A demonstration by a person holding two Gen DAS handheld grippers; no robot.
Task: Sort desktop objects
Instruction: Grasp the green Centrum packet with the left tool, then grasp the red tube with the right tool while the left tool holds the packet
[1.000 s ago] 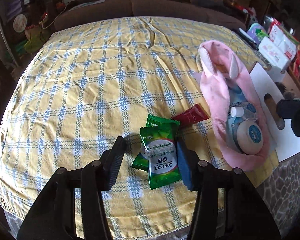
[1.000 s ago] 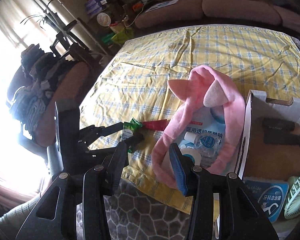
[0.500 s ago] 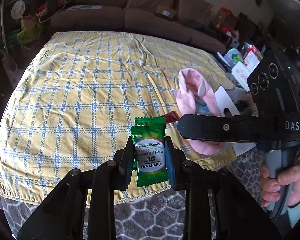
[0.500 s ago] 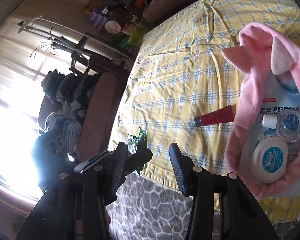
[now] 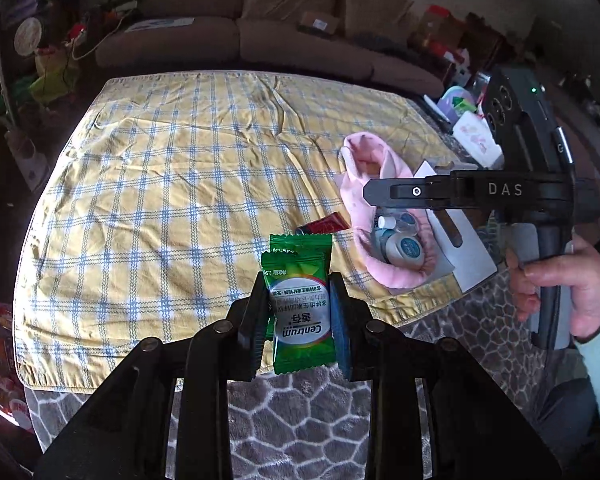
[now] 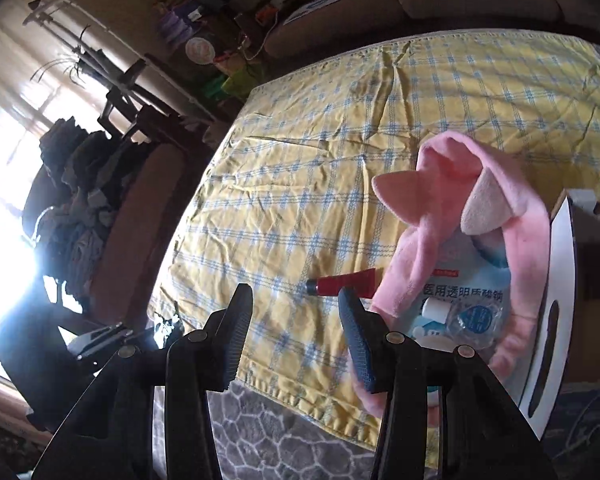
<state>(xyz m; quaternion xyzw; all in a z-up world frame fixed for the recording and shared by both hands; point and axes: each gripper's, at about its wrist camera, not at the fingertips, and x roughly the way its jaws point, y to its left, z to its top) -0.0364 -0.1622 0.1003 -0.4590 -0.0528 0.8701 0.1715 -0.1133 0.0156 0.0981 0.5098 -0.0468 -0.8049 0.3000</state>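
My left gripper (image 5: 298,312) is shut on two green Centrum sachets (image 5: 300,300) and holds them up over the table's near edge. A small red tube (image 5: 324,224) lies on the yellow checked cloth (image 5: 172,184); it also shows in the right wrist view (image 6: 346,283). A pink eared headband (image 6: 460,200) rings a blue-white packet, a small bottle and a round floss case (image 5: 406,246). My right gripper (image 6: 294,312) is open and empty, hovering above the near edge just left of the headband. Its side shows in the left wrist view (image 5: 460,194).
A white cardboard box (image 6: 556,320) stands right of the headband. A brown sofa (image 5: 240,36) runs behind the table. A chair piled with clothes (image 6: 100,200) stands to the left. A grey hexagon-patterned rug (image 5: 300,420) lies below the table edge.
My left gripper closed on the green sachets and lifted them off the cloth, pulling back. My right gripper swung left and back toward the red tube and headband.
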